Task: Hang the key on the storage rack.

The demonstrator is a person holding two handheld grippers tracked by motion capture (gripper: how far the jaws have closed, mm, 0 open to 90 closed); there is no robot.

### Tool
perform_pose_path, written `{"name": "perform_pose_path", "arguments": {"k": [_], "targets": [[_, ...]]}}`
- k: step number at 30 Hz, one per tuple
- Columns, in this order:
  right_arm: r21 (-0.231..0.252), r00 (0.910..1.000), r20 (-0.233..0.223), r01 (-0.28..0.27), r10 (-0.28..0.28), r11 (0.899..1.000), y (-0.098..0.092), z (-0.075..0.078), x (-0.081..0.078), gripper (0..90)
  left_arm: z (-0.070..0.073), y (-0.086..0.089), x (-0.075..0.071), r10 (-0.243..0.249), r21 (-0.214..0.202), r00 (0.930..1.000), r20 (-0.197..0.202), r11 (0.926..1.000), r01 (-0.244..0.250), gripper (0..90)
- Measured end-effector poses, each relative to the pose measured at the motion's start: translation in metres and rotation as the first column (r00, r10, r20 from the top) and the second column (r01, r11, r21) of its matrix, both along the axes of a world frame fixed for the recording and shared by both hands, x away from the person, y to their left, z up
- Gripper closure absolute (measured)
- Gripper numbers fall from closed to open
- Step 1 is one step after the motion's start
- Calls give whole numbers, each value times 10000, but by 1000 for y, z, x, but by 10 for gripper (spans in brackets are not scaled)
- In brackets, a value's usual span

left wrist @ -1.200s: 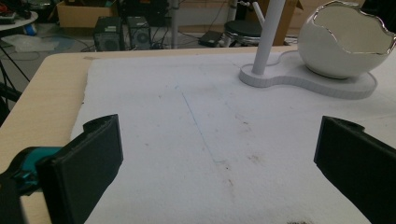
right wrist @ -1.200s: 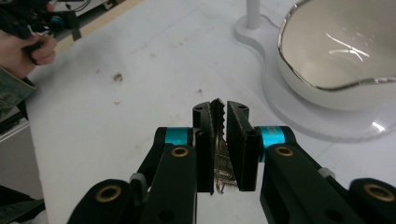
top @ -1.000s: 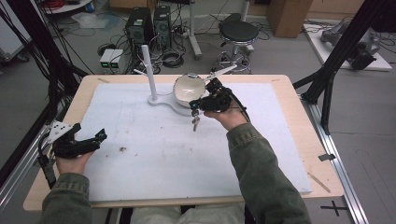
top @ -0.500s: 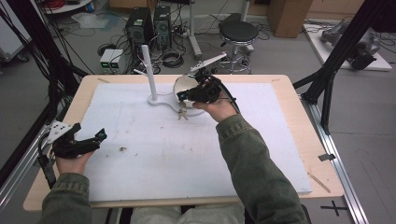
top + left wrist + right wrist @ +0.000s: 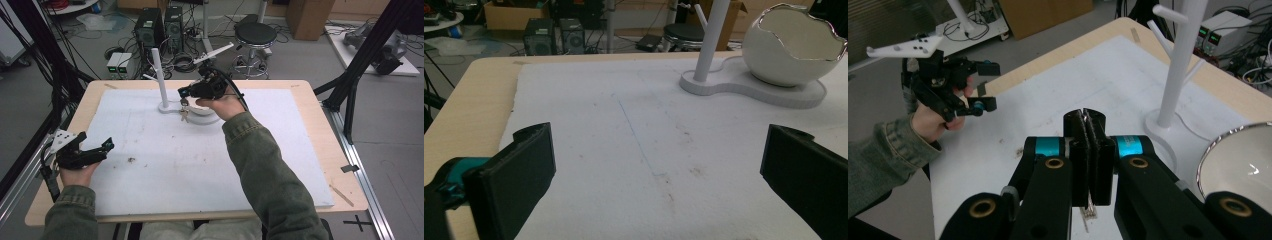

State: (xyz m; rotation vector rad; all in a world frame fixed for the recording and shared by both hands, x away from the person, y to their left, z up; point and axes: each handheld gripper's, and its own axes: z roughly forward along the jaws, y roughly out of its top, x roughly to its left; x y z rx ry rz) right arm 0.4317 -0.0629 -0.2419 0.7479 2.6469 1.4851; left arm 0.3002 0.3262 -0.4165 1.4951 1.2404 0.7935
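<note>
**Keys carried toward the white stand**

Since the earlier frames, the right gripper [image 5: 184,93] has swung left from over the bowl [image 5: 793,46] toward the white post [image 5: 159,75], taking the keys [image 5: 183,111] with it; the left gripper [image 5: 107,146] has stayed put near the table's left edge.

In the high view the keys hang below the right gripper's tip, just beside the post and above the stand's flat base [image 5: 744,85]. The right gripper view shows its jaws pressed together, with a sliver of metal, probably the key ring, poking out beneath them; the view is too dark there to be sure how much of it is caught. The left gripper rests in the person's hand with its jaws spread wide and nothing between them, pointing across the white mat [image 5: 150,150] toward the stand.

The work in hand looks like hanging the keys on one of the post's short pegs [image 5: 1162,11].

What could go wrong from here:
- The grip appears thin, on the ring's edge, so a quick turn of the wrist could let the keys slip and drop onto the base or mat.
- The dangling keys swing, so the ring may miss the peg.
- The light stand could tip or slide if the gripper knocks the post, and the left gripper is well apart from it, too far to steady it.
</note>
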Motion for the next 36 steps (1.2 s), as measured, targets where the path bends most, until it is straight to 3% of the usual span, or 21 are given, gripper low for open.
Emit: {"name": "perform_pose_path", "arguments": {"k": [21, 36], "targets": [[307, 9999, -63, -98, 100, 9995, 27, 21, 27, 894, 0, 0, 1, -10, -104, 10000, 20, 9999, 10, 17], [146, 9999, -57, -137, 138, 9998, 46, 35, 46, 893, -1, 1, 1, -12, -135, 10000, 16, 9999, 12, 17]]}}
